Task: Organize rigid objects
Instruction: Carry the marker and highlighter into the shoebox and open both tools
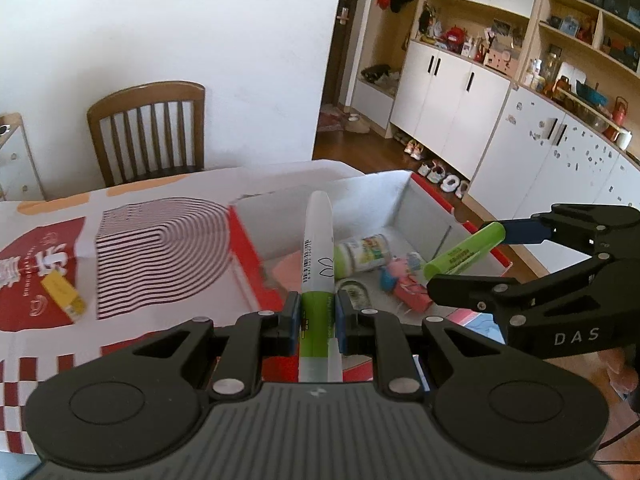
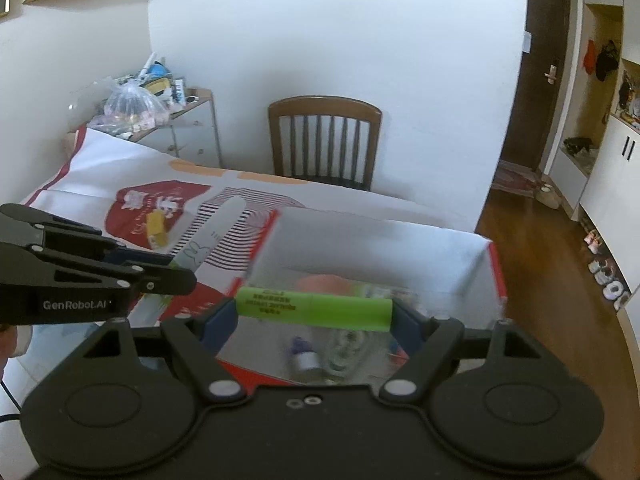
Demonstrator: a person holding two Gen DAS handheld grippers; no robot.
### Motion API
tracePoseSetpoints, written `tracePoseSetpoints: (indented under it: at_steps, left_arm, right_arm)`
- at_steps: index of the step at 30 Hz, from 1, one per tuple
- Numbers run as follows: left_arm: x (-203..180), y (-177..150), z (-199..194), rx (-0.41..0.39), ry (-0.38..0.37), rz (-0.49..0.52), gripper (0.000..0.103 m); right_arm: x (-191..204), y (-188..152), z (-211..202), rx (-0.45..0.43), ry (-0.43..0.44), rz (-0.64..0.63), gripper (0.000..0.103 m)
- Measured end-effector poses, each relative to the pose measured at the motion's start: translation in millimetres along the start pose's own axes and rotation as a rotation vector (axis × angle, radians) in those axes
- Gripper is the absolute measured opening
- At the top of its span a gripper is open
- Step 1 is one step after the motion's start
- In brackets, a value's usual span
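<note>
My left gripper (image 1: 316, 312) is shut on a green and white marker (image 1: 318, 248) that points forward over the near edge of the red and white box (image 1: 404, 200). My right gripper (image 2: 314, 312) is shut on a green tube (image 2: 314, 307), held end to end across its pads above the box (image 2: 494, 276). In the left wrist view the right gripper (image 1: 468, 256) holds the tube (image 1: 464, 254) over the box's right side. The box holds a small bottle (image 1: 362, 254), a pink pig toy (image 1: 402, 280) and other small items. The left gripper (image 2: 176, 266) with its marker (image 2: 210, 236) shows in the right wrist view.
A yellow packet (image 1: 64, 294) lies on the patterned tablecloth (image 1: 160, 240) left of the box, also in the right wrist view (image 2: 156, 228). A wooden chair (image 2: 324, 140) stands behind the table. Cabinets and shelves (image 1: 500, 92) line the right wall.
</note>
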State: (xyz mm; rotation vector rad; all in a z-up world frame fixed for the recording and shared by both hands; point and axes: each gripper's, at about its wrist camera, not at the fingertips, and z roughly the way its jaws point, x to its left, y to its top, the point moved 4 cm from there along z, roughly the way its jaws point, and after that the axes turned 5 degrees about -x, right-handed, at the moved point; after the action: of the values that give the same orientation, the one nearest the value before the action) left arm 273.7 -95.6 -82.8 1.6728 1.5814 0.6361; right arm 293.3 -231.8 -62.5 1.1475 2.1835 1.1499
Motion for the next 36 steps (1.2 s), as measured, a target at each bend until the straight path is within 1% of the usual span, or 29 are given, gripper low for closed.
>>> tracePoseSetpoints:
  at_steps: [9,15,20,27,36]
  left_arm:
    - [-38.0,4.4,43.0,0.052,-0.001,0.006,0.017]
    - [-44.0,6.0,76.6,0.098,0.023,0.005,0.017]
    - [-41.9,4.4,100.3,0.13,0.053,-0.006,0.017]
    - [-38.2,-2.1,131.4,0.18,0.086,-0.01,0.017]
    - [-38.5,-5.4,150.4,0.207,0.077,-0.019,0.017]
  right_arm:
    - [-52.0,-16.2,4.1,0.022,-0.02,-0.004,0.08]
    - [-75.2,-24.3,21.3,0.051,-0.03,-0.005,0.08]
    - [-82.9,-31.2,39.5,0.081,-0.015,-0.023,0.08]
    - [-83.1,-40.2,70.6,0.137,0.005,-0.068,0.08]
    - [-84.0,-48.9,97.2,0.2,0.031,-0.113,0.08]
